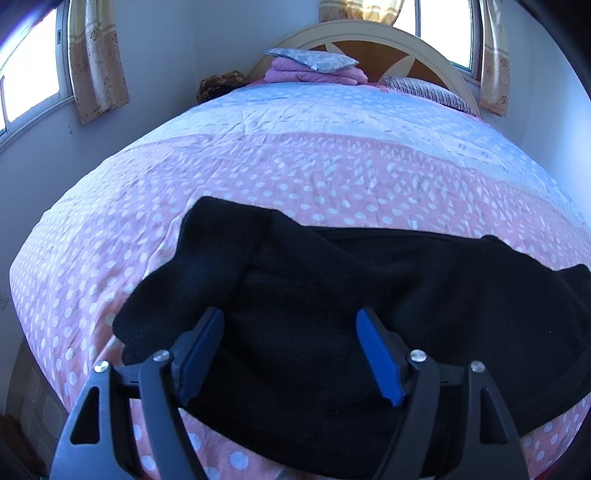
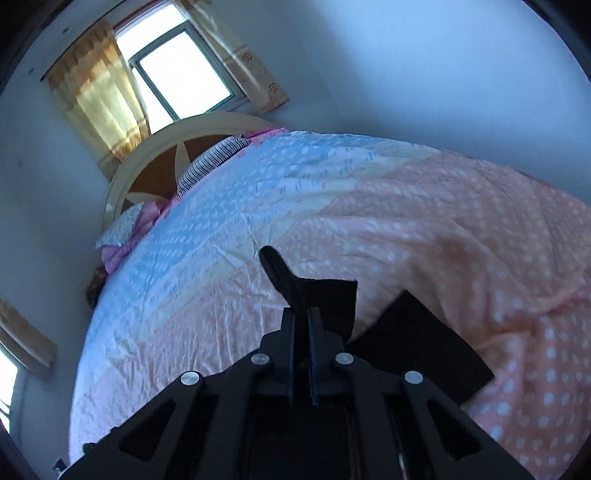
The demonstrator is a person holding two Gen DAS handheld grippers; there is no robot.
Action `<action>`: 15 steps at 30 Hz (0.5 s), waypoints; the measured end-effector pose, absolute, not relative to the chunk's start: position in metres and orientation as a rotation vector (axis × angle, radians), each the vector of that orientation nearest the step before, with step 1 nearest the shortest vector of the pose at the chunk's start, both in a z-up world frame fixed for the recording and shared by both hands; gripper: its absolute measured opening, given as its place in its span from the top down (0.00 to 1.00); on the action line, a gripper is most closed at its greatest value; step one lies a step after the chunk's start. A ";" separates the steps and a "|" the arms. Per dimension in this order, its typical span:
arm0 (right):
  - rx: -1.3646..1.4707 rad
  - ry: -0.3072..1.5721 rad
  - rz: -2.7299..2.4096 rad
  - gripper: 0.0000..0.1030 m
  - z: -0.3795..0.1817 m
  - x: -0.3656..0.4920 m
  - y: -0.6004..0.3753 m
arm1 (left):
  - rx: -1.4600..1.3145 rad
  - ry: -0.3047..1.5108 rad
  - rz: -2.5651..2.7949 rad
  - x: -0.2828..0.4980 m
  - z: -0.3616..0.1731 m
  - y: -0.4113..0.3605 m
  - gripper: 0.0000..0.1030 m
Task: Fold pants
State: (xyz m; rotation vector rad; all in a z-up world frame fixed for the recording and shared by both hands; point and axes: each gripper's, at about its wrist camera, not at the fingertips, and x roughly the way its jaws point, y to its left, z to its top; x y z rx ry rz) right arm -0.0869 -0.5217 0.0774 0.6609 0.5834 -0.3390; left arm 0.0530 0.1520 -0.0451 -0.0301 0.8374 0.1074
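Note:
Black pants point(image 1: 332, 280) lie bunched across the near edge of the bed's pink polka-dot quilt point(image 1: 280, 173). My left gripper point(image 1: 290, 315) hovers just over them, open, its blue pads point(image 1: 376, 354) spread wide and pressing on nothing. In the right wrist view my right gripper point(image 2: 302, 314) is shut on a piece of the black pants point(image 2: 328, 299). A strip of the cloth pokes up past the fingertips. More of the pants point(image 2: 421, 343) trails down to the right over the quilt point(image 2: 424, 229).
At the headboard point(image 1: 373, 33) lie a folded pink blanket point(image 1: 317, 74), a grey flowered pillow point(image 1: 314, 59) and a striped pillow point(image 1: 428, 90). A brown object point(image 1: 218, 85) sits by the bed's far left corner. Curtained windows point(image 1: 29, 81) and walls surround the bed.

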 end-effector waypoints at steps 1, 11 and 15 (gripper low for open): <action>0.709 0.568 -0.328 0.94 0.070 -0.105 -0.529 | -0.029 0.838 0.109 0.053 -0.045 0.151 0.25; 0.848 0.713 -0.551 0.94 -0.002 -0.186 -0.565 | -0.028 0.871 0.099 0.055 -0.038 0.153 0.25; 0.637 0.610 -0.648 0.94 0.041 -0.193 -0.553 | -0.008 0.775 0.138 0.040 -0.012 0.143 0.25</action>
